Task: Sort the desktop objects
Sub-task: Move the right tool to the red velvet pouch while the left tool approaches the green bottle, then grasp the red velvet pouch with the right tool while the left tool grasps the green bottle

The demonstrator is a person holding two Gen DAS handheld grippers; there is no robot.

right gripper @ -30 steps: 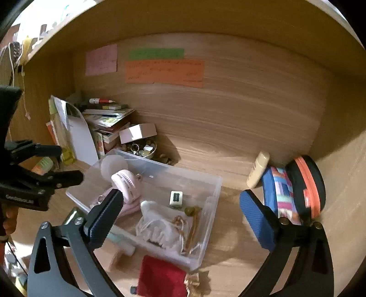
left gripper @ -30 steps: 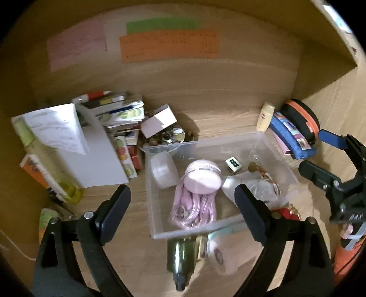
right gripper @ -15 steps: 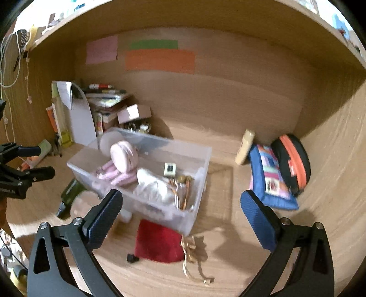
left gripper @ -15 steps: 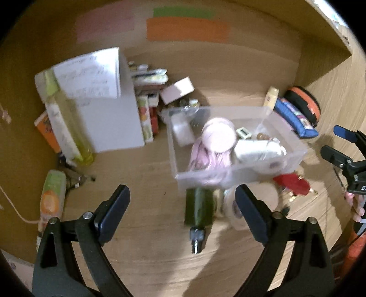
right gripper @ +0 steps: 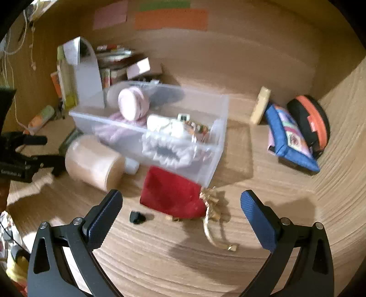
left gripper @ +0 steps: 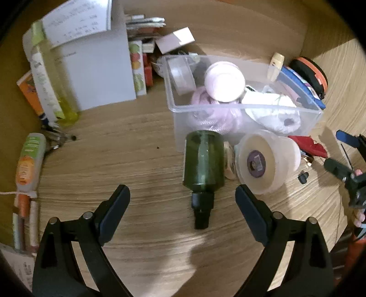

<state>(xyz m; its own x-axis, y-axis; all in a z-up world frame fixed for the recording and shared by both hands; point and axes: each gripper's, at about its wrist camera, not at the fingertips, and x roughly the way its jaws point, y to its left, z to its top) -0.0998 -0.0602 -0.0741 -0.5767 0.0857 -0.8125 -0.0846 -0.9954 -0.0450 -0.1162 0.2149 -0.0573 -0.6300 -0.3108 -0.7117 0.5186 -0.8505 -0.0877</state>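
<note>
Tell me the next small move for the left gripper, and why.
Probably ease the left gripper forward and down over the dark green bottle. It is open and empty, and the bottle lies on its side on the desk just ahead between its fingers, cap toward the camera, outside the clear bin. The right gripper is open too, facing the red pouch.

— What is staying hidden in the clear bin (left gripper: 247, 107)?
— The pink coil (left gripper: 215, 114) is lying mostly under the round pink case (left gripper: 225, 81). Motion blur is smearing the white pouch (right gripper: 169, 141).
— And the edges?
— The right gripper (left gripper: 343, 155) is getting cut off at the left view's border. The print on the white paper (left gripper: 80, 20) is reading too small.
</note>
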